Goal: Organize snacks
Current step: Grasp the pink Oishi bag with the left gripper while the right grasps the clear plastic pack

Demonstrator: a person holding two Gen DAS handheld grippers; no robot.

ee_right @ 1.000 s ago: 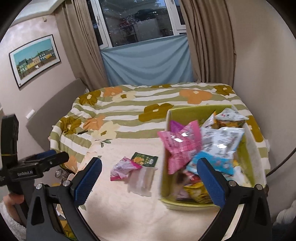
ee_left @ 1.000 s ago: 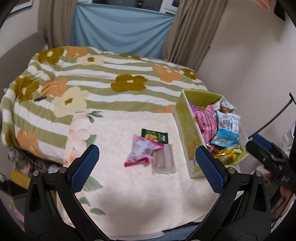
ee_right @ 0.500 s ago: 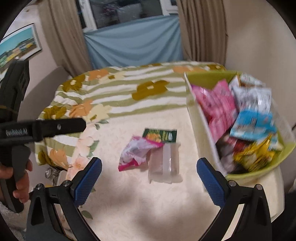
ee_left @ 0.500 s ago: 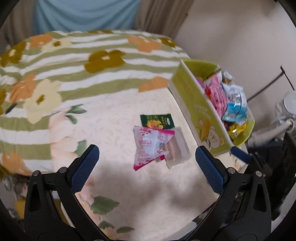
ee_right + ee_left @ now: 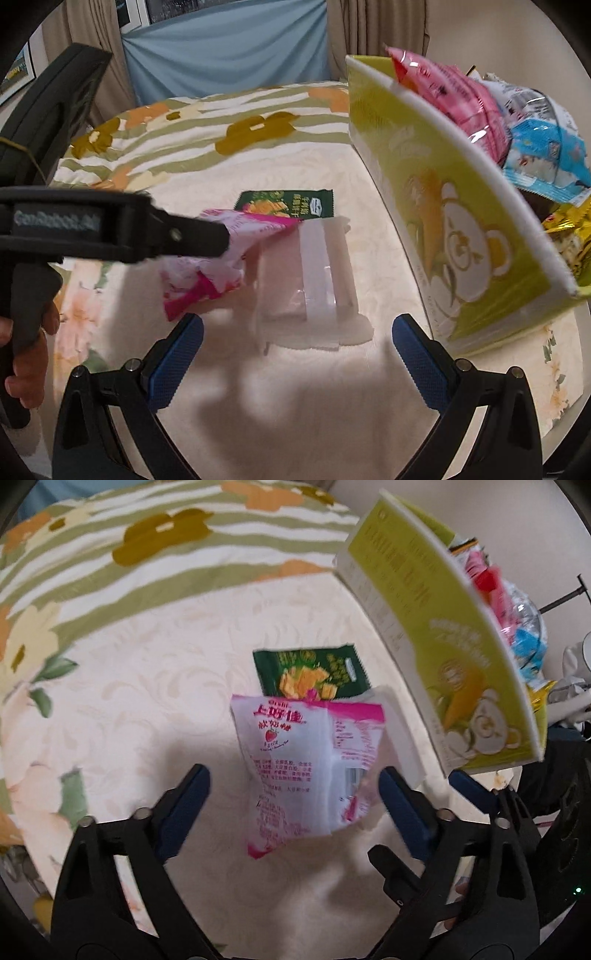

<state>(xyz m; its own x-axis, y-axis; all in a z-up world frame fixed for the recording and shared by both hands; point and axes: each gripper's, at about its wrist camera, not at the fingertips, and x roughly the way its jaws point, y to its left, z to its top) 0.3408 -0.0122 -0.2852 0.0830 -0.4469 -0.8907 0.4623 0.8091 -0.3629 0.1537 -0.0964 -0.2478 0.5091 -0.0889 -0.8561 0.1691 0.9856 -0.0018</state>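
The left tool (image 5: 291, 801) hangs over the pink packet (image 5: 303, 768), its jaws closing with the packet between them but the pads not yet pressing, so nothing is gripped. The packet lies crumpled on the cream cover of the bed (image 5: 147, 686), one pad close against its right edge and the other well clear on its left. To do this well, I would centre the tool over the packet's puffed middle before the jaws meet, so they pinch film and not the cover beneath. The right tool (image 5: 297, 354) stands released over the clear packet (image 5: 310, 280), which lies just ahead of its fingertips and touches the pink one; closing both at once risks dragging 1 packet with the other. Beyond both tools lies a dark green packet (image 5: 310, 674), partly tucked under the pink one. Farther right stands the green box (image 5: 461, 221), already heaped with snacks, the likely home for these 3.
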